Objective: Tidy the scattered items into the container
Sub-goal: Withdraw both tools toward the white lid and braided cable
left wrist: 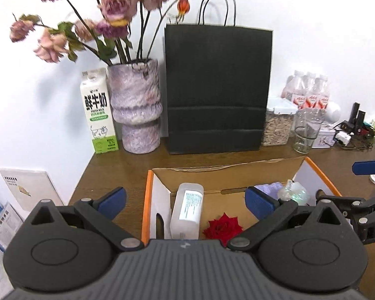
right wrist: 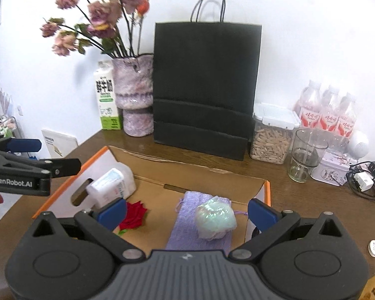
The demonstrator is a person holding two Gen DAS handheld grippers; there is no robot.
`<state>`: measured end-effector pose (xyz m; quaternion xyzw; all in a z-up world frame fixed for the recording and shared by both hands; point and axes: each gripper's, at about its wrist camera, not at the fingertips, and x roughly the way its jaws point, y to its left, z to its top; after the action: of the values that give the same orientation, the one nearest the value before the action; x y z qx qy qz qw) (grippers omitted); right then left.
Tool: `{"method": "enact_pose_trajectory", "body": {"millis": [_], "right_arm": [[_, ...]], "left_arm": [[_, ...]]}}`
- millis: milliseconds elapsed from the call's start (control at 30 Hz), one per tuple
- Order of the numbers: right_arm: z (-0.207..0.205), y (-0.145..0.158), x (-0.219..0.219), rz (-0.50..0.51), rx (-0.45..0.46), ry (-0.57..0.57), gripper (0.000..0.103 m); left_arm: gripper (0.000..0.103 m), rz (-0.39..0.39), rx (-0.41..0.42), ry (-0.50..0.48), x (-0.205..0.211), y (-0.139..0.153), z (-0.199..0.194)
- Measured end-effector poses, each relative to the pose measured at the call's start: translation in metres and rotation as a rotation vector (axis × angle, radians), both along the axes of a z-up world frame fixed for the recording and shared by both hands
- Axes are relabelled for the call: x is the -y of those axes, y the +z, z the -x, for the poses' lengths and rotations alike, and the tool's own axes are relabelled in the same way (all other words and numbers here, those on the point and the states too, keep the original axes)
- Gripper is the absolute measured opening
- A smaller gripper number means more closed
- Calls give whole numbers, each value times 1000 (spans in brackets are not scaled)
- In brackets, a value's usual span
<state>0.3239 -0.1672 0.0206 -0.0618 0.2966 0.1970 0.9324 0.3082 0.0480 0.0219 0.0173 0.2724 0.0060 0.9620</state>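
The desk (right wrist: 312, 200) is brown wood, set against a white wall, and the open cardboard box (right wrist: 195, 168) with orange edges lies near its front, just ahead of both grippers. Along the far edge stand things that look like fixtures rather than clutter: a black paper bag (right wrist: 205, 87), a vase of dried flowers (right wrist: 135, 95) with a milk carton (right wrist: 106, 97) at its left, and at the right a jar of seeds (right wrist: 271, 137), a drinking glass (right wrist: 306, 160), a pack of bottles (right wrist: 330, 112) and a small tin (right wrist: 332, 168). Inside the box four things already lie: a white plastic bottle (right wrist: 115, 182) on its side at the left, a purple pouch (right wrist: 200, 225) toward the right with a shiny pale green ball (right wrist: 216, 218) resting on it, and a red rose head (right wrist: 133, 216) between bottle and pouch. The left gripper (left wrist: 185, 200) hangs over the left half of the box with its fingers spread and nothing between them; the right gripper (right wrist: 186, 212) hangs over the right half, its fingers likewise spread and empty. The one loose thing that I can see outside the box is a small round white disc (right wrist: 374, 248) on the desk, near and to the right of it. By my judgement the tidying is almost done, with that disc perhaps the last piece, though the near desk is hidden behind the grippers.
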Motion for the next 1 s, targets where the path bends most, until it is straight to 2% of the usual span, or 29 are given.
{"method": "enact_pose_trajectory", "body": {"millis": [233,500,633,1000], "right_arm": [[52,-9,13,-16,41,7,103],[105,-34,33,-29,63,-21,103],[130,-50,42,-46,57,-39,103],[176,-98,46,-13,10,-82,103]], "left_arm": [[103,-7,70,-18,-4,-3,57],[103,-14,77,-31,-3,-29,110],[103,-1,60,-18,-4,-48,131],[103,84,-58,20,-8,-95,175]]}}
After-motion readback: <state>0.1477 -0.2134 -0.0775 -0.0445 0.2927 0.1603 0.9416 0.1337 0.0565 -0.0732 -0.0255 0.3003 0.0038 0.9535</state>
